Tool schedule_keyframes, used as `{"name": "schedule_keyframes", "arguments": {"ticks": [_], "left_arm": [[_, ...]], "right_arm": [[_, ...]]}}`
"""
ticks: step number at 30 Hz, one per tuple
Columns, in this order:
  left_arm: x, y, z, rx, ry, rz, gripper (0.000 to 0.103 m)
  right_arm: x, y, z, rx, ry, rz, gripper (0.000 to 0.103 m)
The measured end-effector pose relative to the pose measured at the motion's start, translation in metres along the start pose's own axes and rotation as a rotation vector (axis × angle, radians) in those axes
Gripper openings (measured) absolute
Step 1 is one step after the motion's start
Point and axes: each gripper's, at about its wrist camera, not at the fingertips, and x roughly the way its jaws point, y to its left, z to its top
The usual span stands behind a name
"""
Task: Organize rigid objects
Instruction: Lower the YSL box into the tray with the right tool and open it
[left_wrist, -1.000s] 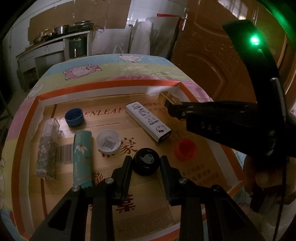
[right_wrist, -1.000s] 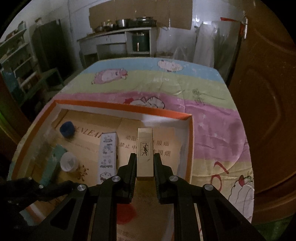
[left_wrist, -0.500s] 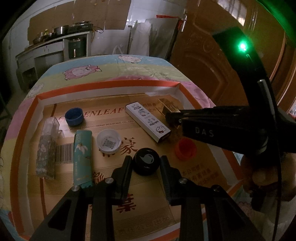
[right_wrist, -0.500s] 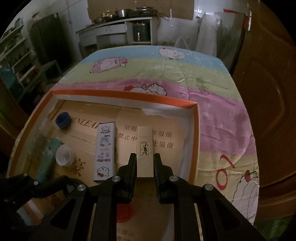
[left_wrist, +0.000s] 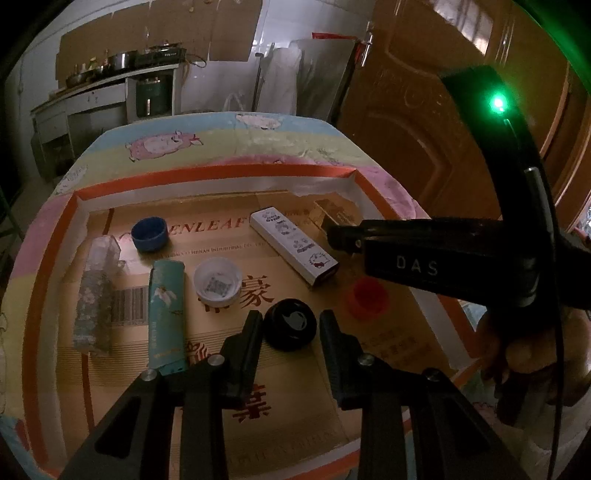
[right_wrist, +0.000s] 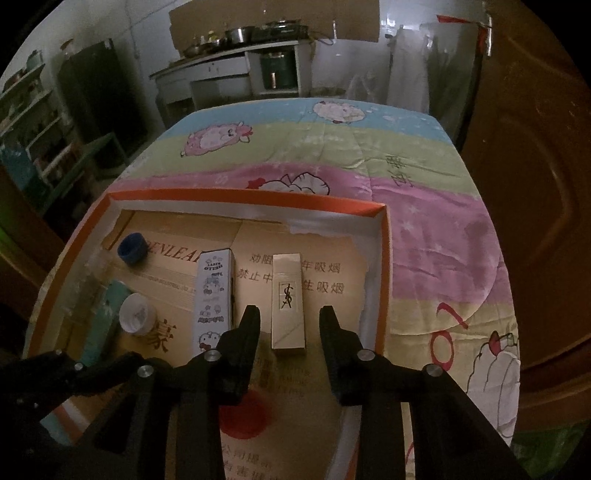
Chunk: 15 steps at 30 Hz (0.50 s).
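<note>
The orange-rimmed tray, lined with flattened cardboard, took up most of both views and sat on a cartoon-print cloth. Inside it, right of centre in the right wrist view, lay the gold box, flat and lengthwise, just beside the white cartoon-print box but not touching it.

The right gripper had just been opening, and its jaws stood apart on either side of the gold box's near end with clear gaps, so nothing was gripped. The left gripper had its jaws straddling the black cap low in its own view; gaps showed on both sides, so I'd say it wasn't clamped.

My guess is that the gold box is light, stiff card with a slick foil finish. I'd pinch it across the long sides near the middle, and gently, since card dents.
</note>
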Motion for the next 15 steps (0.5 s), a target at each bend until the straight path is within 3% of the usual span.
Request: {"name": "schedule_keyframes", "arguments": {"ticks": [15], "left_arm": [[-0.022, -0.005, -0.001, -0.002, -0.031, 0.005, 0.032]], "right_arm": [[-0.024, 0.0, -0.008, 0.02, -0.038, -0.003, 0.034]]}}
